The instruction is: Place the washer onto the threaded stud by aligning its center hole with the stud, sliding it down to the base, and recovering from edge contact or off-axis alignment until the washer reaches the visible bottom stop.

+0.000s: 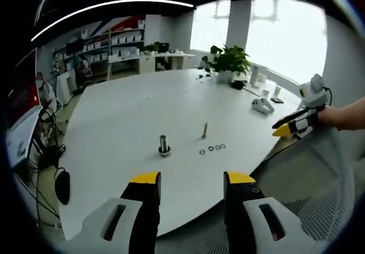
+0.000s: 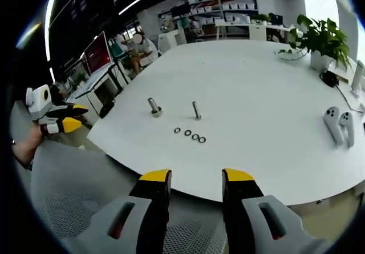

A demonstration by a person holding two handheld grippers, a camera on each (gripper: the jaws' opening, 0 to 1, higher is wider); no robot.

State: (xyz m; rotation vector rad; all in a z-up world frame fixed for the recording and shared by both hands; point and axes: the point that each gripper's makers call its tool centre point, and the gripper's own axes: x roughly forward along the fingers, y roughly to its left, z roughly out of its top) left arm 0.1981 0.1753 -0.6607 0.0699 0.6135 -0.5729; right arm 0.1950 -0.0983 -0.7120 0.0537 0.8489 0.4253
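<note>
Our left gripper (image 1: pixel 191 180) and right gripper (image 2: pixel 195 177) were both wide apart, holding nothing. The washers (image 2: pixel 189 134) lay near the thin stud (image 2: pixel 195 110). We needed to pinch one gently by its edge.

on the table (image 2: pixel 274 94), four washers (image 2: pixel 189 134) lie in a row just before the threaded stud (image 2: pixel 196 111); a thicker bolt (image 2: pixel 154 107) stands beside it.

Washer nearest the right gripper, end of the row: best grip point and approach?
Take the end washer across its outer rim, coming straight down from above with the right gripper. It lies flat on the table, so no side gives purchase; its one neighbour sits close, so set the jaws crosswise to the row.
</note>
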